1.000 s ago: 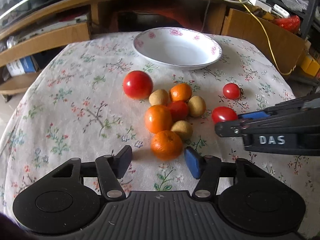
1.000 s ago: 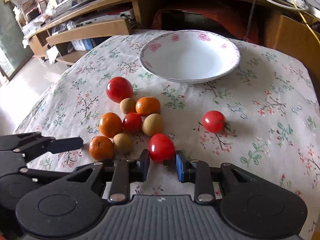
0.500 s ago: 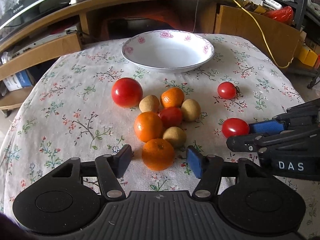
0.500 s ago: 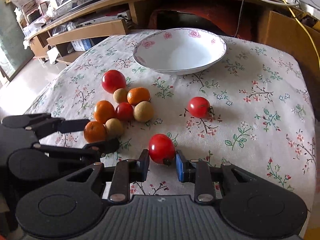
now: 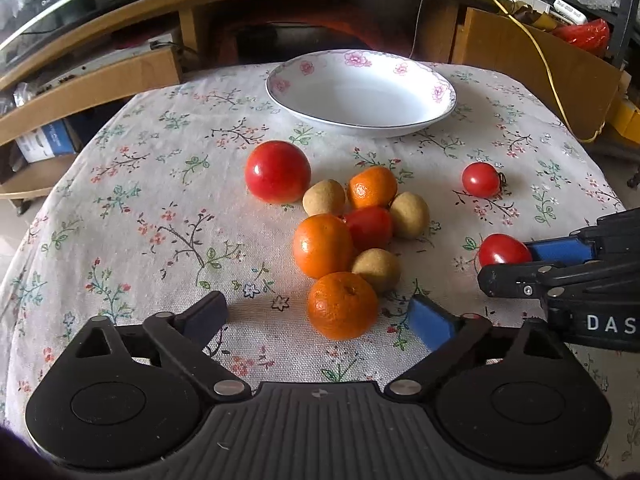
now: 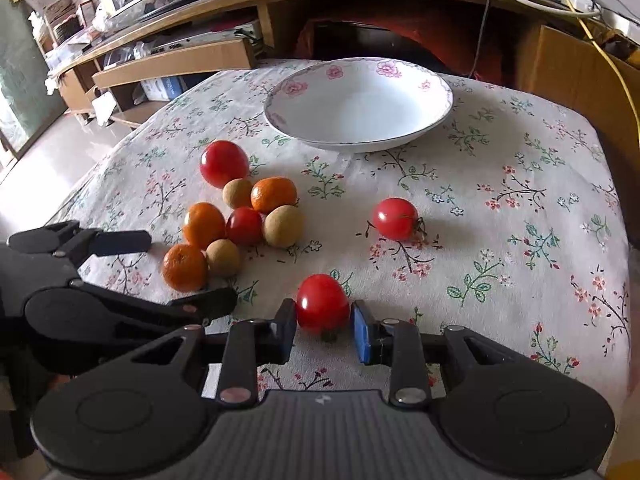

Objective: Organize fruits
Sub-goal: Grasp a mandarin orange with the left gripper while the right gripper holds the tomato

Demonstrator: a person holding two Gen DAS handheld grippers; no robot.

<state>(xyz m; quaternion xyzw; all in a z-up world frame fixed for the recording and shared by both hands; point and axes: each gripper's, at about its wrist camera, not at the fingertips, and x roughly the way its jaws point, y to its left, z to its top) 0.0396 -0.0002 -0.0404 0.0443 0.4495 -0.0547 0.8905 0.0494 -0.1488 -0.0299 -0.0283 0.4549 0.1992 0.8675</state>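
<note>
Our left gripper (image 5: 316,318) has just spread wide, its jaws either side of an orange (image 5: 342,306) without touching. Our right gripper (image 6: 324,330) clasps a tomato (image 6: 322,309), bowl (image 6: 432,124) at twelve o'clock.

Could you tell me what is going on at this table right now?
A person is sorting fruit with two handheld grippers. The right gripper is shut on a small red tomato resting on the floral tablecloth. The left gripper has just been opening its jaws; they now stand wide either side of the nearest orange without touching it. The white bowl at the far side is empty, and the other fruit lies loose on the cloth.
</note>
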